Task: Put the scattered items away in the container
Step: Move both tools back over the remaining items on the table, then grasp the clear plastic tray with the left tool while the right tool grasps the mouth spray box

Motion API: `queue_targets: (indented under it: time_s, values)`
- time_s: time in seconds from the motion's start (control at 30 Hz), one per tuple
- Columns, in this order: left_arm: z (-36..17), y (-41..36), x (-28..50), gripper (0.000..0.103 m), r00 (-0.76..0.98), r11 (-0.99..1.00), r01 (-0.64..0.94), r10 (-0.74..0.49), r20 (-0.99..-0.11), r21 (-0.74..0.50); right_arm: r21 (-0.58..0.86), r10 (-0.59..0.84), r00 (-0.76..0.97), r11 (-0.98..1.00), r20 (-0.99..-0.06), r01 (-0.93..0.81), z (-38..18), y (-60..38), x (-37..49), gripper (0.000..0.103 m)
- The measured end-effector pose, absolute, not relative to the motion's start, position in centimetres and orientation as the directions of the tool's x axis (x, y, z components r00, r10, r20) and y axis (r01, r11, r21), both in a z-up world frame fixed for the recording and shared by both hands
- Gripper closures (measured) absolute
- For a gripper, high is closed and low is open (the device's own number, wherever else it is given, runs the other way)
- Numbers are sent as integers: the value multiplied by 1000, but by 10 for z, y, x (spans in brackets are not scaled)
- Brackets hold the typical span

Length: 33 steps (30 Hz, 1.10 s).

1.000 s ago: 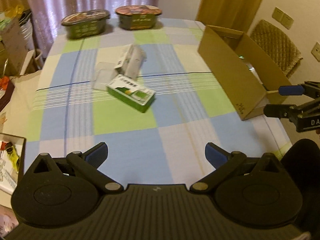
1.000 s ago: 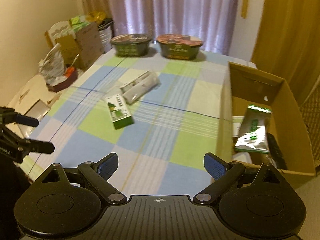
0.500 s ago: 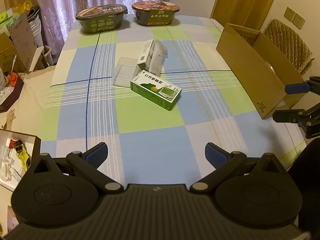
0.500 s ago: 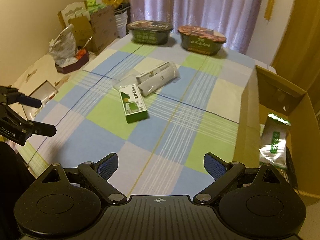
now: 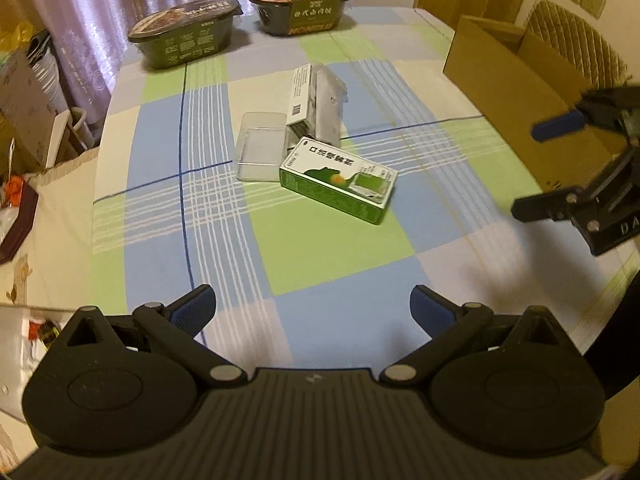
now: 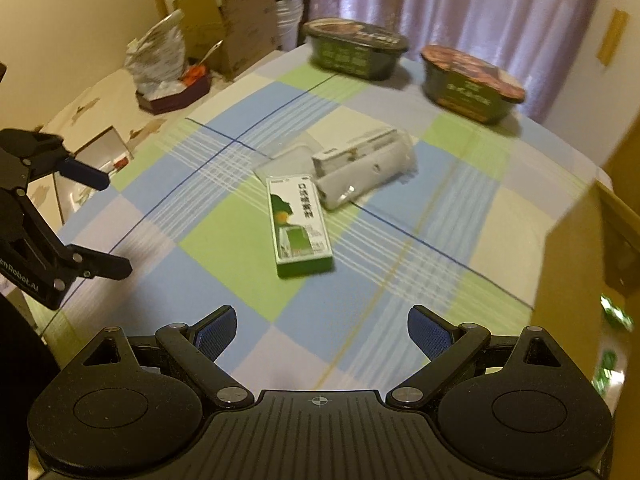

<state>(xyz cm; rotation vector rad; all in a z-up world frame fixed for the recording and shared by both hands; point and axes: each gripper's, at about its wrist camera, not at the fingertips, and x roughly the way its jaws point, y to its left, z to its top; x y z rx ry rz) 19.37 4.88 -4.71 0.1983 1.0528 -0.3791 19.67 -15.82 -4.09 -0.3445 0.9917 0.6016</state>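
Left claw (image 6: 108, 220) wide, right-wrist view only

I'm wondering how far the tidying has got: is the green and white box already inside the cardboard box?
No, the green and white box lies flat on the checked tablecloth, well apart from the cardboard box.

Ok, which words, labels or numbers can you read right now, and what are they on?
"NONGLU": right-hand noodle bowl.
"DA", cut off: right tongs.
"enRobot.AI", cut off: left tongs.
Green box: Chinese characters, too blurred to read.
White box: barcode and print, too small.
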Motion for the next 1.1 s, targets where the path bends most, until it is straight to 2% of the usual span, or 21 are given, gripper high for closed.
queue_targets:
  time_s: [0.43, 0.97, 1.0, 1.03, 1.07, 1.1]
  values:
    - [-77, 44, 237, 1, 415, 762, 634, -188, -890, 135, -39, 300, 285, 624, -910, -781, -92, -97, 267, 6]
    - [-113, 55, 285, 1, 372, 707, 696, -210, -904, 122, -43, 260, 170, 433, -950, -900, -149, -50, 312, 6]
    - [-114, 55, 288, 1, 371, 702, 702, -211, -905, 124, -48, 255, 169, 422, -952, -905, -151, -48, 313, 8]
    - [-116, 55, 291, 1, 369, 697, 706, -210, -906, 126, -48, 247, 163, 413, -955, -910, -153, -47, 314, 23]
    - [-117, 55, 293, 1, 369, 694, 708, -207, -906, 130, -46, 242, 156, 409, -958, -911, -155, -47, 315, 30]
    - [-118, 55, 295, 1, 369, 691, 711, -205, -906, 133, -41, 243, 152, 411, -958, -911, -156, -47, 316, 30]
